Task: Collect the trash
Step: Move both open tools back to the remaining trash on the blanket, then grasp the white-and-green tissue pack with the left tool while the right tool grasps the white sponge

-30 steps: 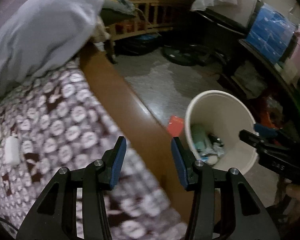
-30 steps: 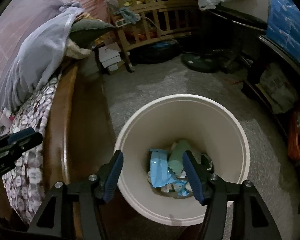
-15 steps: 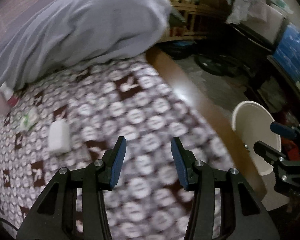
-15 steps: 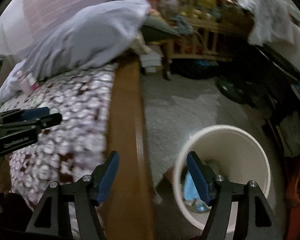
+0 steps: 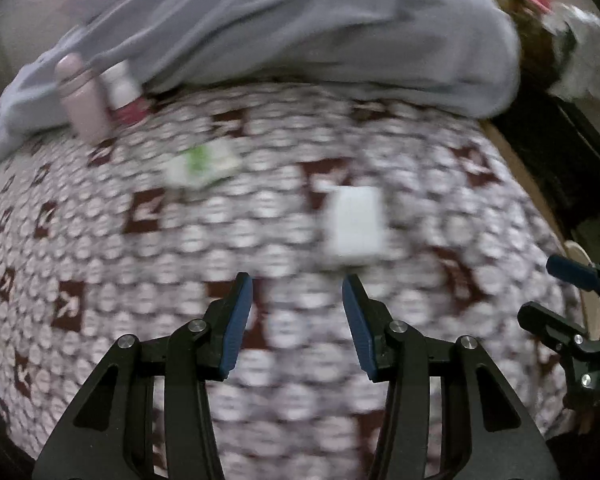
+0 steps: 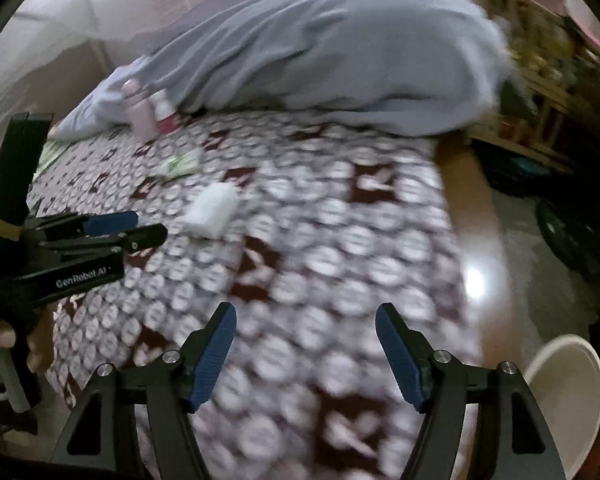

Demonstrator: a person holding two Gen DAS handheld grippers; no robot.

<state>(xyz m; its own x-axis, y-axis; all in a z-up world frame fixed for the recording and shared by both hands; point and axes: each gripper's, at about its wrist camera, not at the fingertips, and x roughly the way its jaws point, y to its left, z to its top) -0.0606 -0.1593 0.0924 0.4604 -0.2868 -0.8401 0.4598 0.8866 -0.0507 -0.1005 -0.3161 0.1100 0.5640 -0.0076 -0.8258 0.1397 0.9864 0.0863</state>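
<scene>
A white packet (image 5: 354,222) lies on the brown-and-white patterned bedsheet (image 5: 140,272), just ahead of my left gripper (image 5: 298,312), which is open and holds nothing. Farther back lies a green-and-white wrapper (image 5: 200,164). In the right wrist view the white packet (image 6: 214,209) and the wrapper (image 6: 182,164) sit left of centre, with the left gripper (image 6: 140,228) close beside the packet. My right gripper (image 6: 306,344) is open and empty over the sheet. The cream trash bin (image 6: 568,396) stands on the floor at lower right, past the bed's edge.
A grey blanket (image 5: 300,32) is heaped across the back of the bed. A pink bottle (image 5: 80,96) and a white bottle with a red base (image 5: 124,92) lean against it. The wooden bed rail (image 6: 472,240) runs along the right, with floor clutter beyond.
Both grippers swung left from the bin and floor to over the bed. The right jaws widened. The white packet now lies just ahead of the left gripper.
</scene>
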